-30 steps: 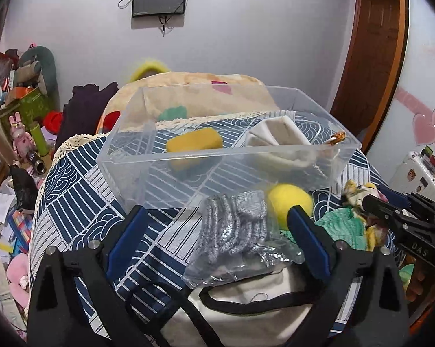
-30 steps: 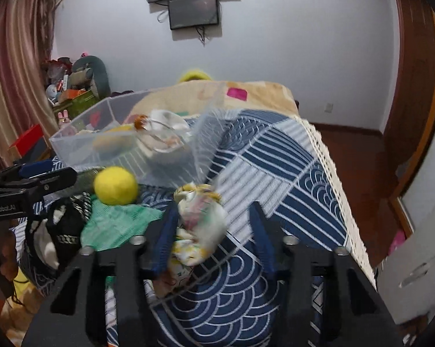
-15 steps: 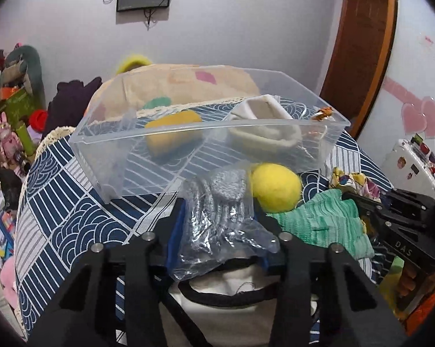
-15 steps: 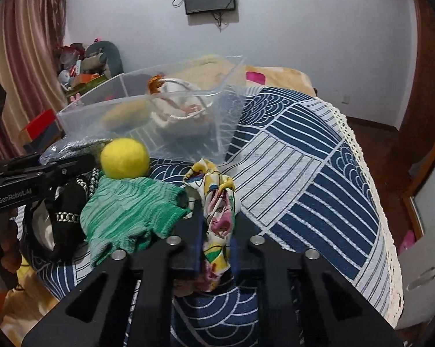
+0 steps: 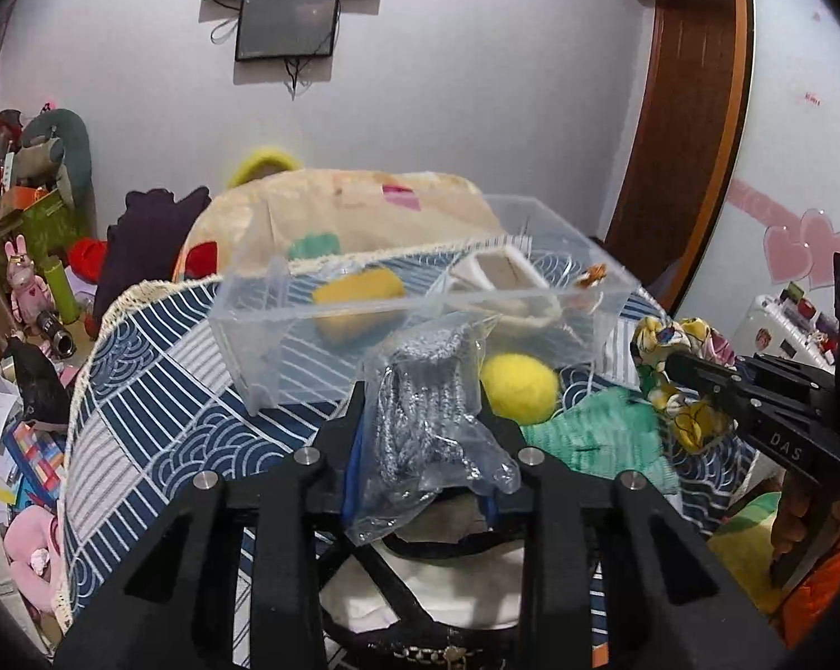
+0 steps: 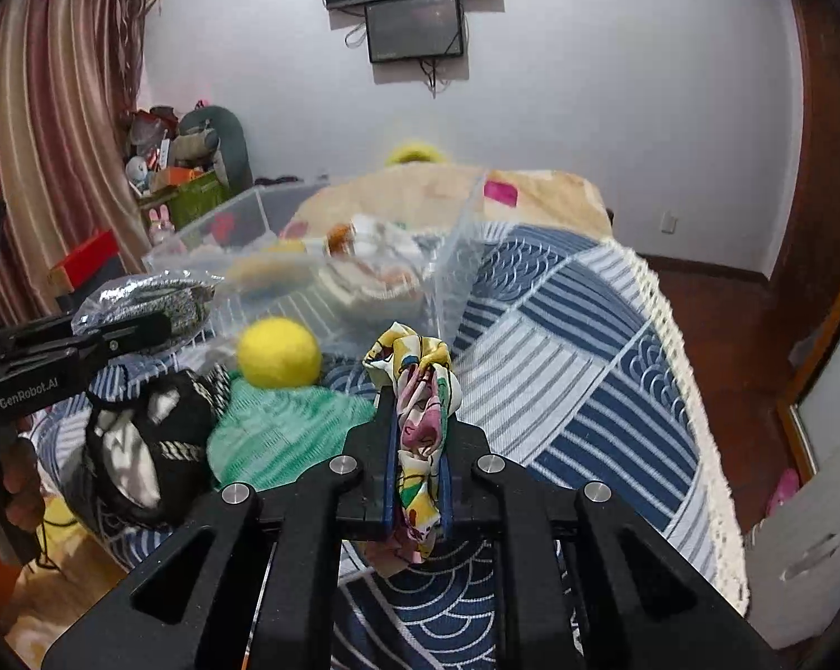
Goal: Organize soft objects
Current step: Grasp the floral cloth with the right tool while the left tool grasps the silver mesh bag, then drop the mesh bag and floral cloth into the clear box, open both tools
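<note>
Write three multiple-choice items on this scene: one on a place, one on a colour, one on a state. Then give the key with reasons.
1. The yellow ball lies:
A. inside the clear bin
B. on the bedspread, outside the clear bin
C. on the floor

2. The knit cloth beside the ball is:
A. green
B. red
C. black

3. The right tool is:
A. wide open
B. shut on nothing
C. shut on the patterned scarf

Key: B, it rests against the bin's outer wall; A, its knit is green; C, the scarf is pinched between the pads.
</note>
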Tool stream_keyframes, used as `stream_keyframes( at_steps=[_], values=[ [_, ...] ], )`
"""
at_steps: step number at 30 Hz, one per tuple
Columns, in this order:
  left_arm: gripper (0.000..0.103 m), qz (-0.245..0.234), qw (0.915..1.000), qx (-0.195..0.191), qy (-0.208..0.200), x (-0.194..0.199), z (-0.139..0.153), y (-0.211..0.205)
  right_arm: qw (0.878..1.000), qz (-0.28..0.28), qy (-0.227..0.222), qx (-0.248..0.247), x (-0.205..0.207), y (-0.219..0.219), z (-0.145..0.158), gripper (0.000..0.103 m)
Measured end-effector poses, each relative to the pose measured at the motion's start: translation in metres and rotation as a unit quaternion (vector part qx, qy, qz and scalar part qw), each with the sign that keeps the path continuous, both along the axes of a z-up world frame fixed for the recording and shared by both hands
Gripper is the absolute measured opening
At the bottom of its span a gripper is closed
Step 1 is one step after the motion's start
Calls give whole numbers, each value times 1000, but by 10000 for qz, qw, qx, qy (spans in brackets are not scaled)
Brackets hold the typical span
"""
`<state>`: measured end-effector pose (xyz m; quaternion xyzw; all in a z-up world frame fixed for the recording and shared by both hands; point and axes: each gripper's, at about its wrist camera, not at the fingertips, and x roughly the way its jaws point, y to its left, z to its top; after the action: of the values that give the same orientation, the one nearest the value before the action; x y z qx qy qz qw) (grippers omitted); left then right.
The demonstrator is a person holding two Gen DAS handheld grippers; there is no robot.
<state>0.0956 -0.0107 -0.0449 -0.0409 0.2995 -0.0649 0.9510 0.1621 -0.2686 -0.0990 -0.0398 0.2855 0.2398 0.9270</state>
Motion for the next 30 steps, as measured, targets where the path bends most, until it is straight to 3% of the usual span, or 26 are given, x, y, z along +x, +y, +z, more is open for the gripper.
stream_keyframes(
  at_steps=[11,18,25,30],
  values=[
    [31,176,9984,-192,-498,-5,41,20,9966,148,-761,273,-2,15,52,10],
    [32,423,9966,-186,-689,5,57,37,9922,455,-1018,555,10,36,75,10],
    [32,715,9961,-21,-524,37,48,50,9911,671,-967,617,35,62,78,10],
    [32,765,9968,-118,-220,62,33,59,9920,765,-841,554,49,77,72,10]
  ],
)
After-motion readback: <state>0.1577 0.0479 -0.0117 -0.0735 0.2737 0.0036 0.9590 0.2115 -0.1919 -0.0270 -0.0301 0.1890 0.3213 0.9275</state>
